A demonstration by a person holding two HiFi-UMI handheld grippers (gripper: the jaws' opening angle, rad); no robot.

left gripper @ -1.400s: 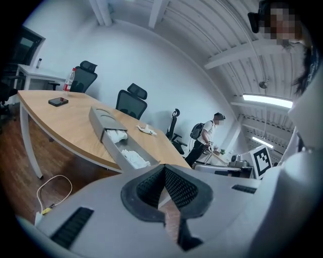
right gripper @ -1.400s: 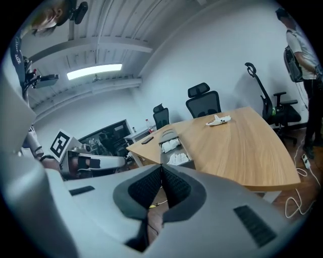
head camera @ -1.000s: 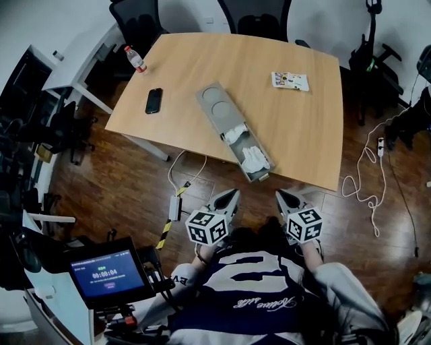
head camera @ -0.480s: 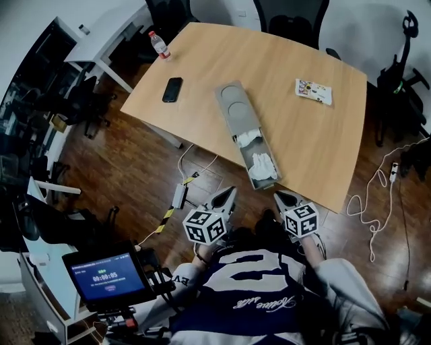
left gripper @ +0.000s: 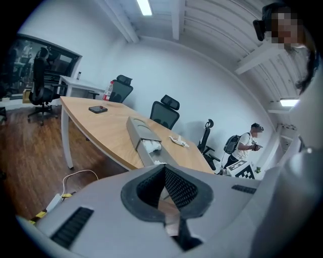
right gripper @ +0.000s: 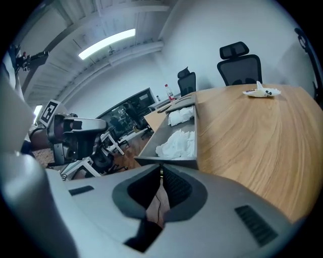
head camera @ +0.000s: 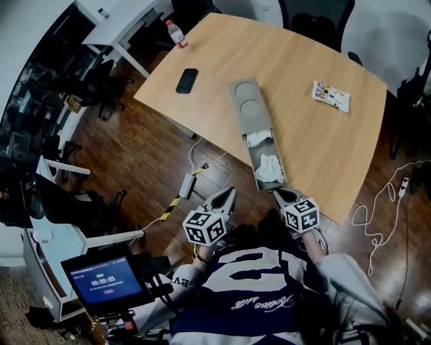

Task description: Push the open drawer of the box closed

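Observation:
A long grey box (head camera: pixel 245 102) lies on the wooden table (head camera: pixel 316 141). Its drawer (head camera: pixel 268 165) is pulled out toward me and holds white crumpled cloths (head camera: pixel 269 166). Both grippers hang off the table's near edge, in front of my chest. My left gripper (head camera: pixel 229 195) is shut and empty, down-left of the drawer's front. Just below the drawer's front end, my right gripper (head camera: pixel 278 195) is shut and empty too. In the right gripper view the drawer (right gripper: pixel 174 159) lies right beyond the closed tips (right gripper: pixel 161 169). The left gripper view shows the box (left gripper: pixel 142 133) farther ahead of its tips (left gripper: pixel 164 170).
A black phone (head camera: pixel 187 80), a bottle (head camera: pixel 176 34) and a small printed packet (head camera: pixel 330 96) lie on the table. Office chairs (head camera: pixel 316 20) stand behind it. Cables and a power strip (head camera: pixel 186 186) lie on the wood floor. A screen (head camera: pixel 101 279) sits at lower left. A person (left gripper: pixel 247 143) stands far off.
The head view has shifted, so the table and box now sit farther right and lower in the frame, and the drawer's front is nearer the grippers. Both grippers stayed shut.

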